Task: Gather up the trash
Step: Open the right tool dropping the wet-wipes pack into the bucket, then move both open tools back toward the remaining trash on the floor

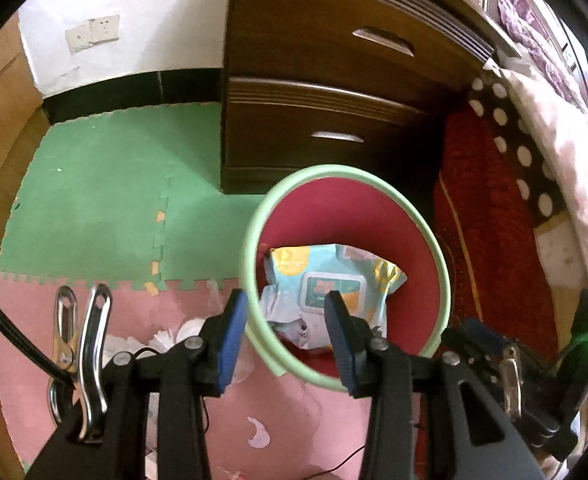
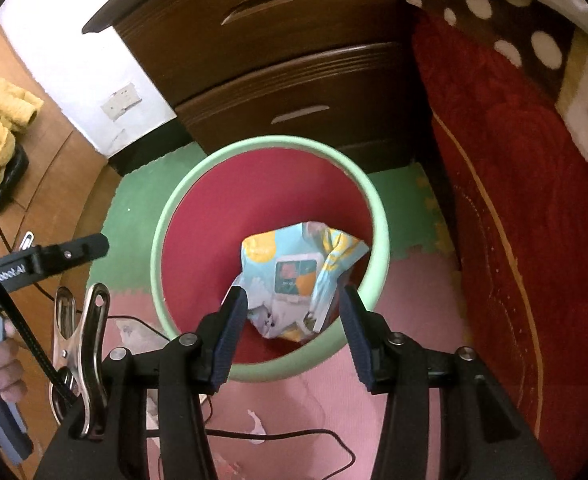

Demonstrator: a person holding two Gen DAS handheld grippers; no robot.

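A round bin (image 2: 268,368) with a pale green rim and a deep red inside stands on the foam floor mats (image 1: 94,208), green tiles on the far side and pink ones on the near side. It sits just in front of a dark wooden drawer chest (image 2: 278,76), with a red patterned cloth (image 2: 526,240) hanging close on its right.

Inside the bin lies a crumpled wet-wipes packet (image 2: 294,276), light blue with yellow patches and a squarish flap label facing up. In the right wrist view its long axis runs slantwise, from the near left, where the white crinkled end lies low, up to the far right, where a folded corner leans against the red wall. The left wrist view shows the same packet (image 1: 326,288), lying mostly crosswise in the bin with its label up.

The right gripper (image 2: 294,312) hangs over the near rim, jaws apart with nothing pressed between the blue pads; the packet lies below and beyond them, untouched. The left gripper (image 1: 284,318) stands over the bin's left rim, one finger outside the rim and one over the inside, jaws apart and gripping nothing.

In the right wrist view the left gripper shows at the far left edge, with a hand (image 2: 0,364) wrapped around its grey handle. White scraps (image 1: 166,338) lie on the pink mat left of the bin, and a thin black cable (image 2: 294,436) trails across the near mat.
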